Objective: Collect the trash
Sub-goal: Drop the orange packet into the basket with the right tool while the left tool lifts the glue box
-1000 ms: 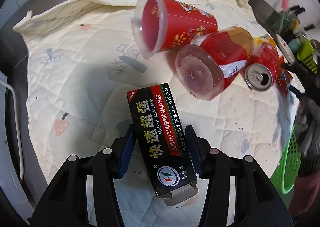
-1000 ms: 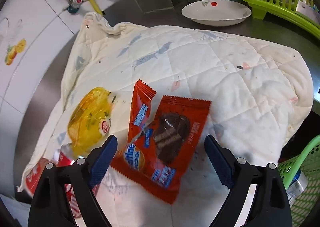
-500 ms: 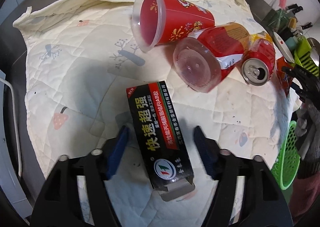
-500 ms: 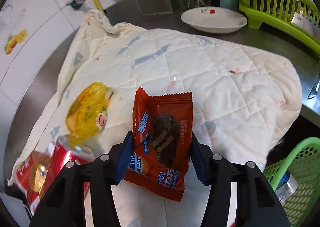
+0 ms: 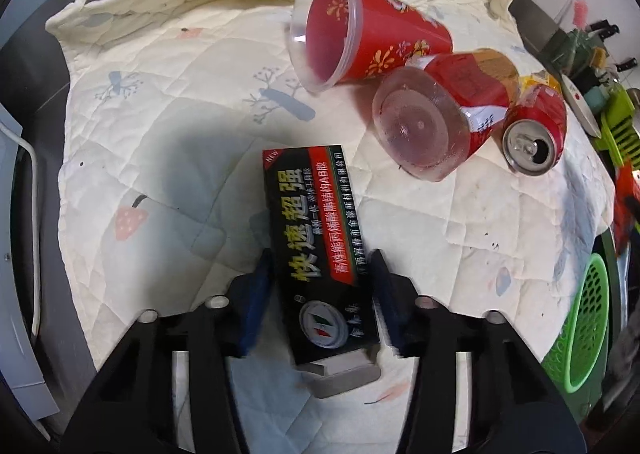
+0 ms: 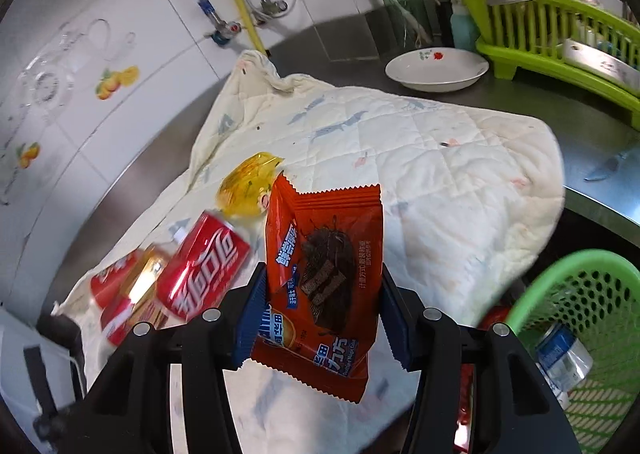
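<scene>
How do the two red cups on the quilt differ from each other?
The open red cup shows an empty mouth and flower prints; the sealed cup turns a clear flat end to the camera and carries red, white and amber printing. The open one lies farther away. Both lie on their sides, touching.

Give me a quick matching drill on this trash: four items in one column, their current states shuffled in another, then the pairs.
1. orange snack wrapper
2. black glue box
3. red soda can
4. green basket

A. lies on its side on the quilt
B. clamped in the right gripper
C. holds a crushed can
D. between the closing left gripper jaws

1-B, 2-D, 3-A, 4-C
</scene>
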`<state>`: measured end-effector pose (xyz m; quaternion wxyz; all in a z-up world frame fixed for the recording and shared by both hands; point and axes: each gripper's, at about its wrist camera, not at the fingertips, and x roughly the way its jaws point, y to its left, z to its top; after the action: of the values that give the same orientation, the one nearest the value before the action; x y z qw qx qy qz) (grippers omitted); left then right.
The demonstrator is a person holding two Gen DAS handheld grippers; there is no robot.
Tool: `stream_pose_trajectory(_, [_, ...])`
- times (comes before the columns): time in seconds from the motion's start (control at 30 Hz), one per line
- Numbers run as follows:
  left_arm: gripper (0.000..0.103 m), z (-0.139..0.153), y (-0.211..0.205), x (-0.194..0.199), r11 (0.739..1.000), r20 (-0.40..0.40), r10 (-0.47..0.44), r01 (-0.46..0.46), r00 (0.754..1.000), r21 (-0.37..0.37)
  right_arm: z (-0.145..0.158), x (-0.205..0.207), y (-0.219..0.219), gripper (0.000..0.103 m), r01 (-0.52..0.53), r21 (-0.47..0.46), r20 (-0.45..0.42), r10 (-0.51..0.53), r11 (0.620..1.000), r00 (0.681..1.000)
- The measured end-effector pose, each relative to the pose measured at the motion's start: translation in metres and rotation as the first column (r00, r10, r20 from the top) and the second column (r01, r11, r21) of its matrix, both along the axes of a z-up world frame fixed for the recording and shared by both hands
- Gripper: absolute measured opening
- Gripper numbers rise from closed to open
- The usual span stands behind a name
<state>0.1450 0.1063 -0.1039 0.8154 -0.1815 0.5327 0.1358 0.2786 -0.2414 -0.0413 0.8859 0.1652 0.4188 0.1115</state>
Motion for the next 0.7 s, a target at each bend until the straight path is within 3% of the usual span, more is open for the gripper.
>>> stream_pose_trajectory(0.23, [0.045,0.006,0.003,-0.015,0.999,0.047,-0.011,0.013,0.999,-0.046,0.002,-0.05,-0.048,0.051,0.035,0.008,0.018,-0.035,0.999,0.999])
stream_pose_trajectory(0.4, [0.045,0.024,-0.014,-0.022,0.993,0.117,-0.084,0.093,0.99,-0.072,-0.004,-0.088,-0.102,0.051,0.117,-0.052,0.007,-0.117,0.992,0.993])
stream_pose_trajectory(0.53, [0.045,0.041,-0.036,-0.022,0.981,0.173,-0.156,0.173,0.973,-0.089,-0.017,-0.105,-0.138,0.051,0.194,-0.125,-0.023,-0.198,0.973,0.98])
stream_pose_trajectory(0.7, [0.045,0.058,-0.077,-0.013,0.952,0.221,-0.261,0.288,0.94,-0.1,-0.042,-0.119,-0.176,0.051,0.279,-0.15,-0.067,-0.291,0.948,0.954])
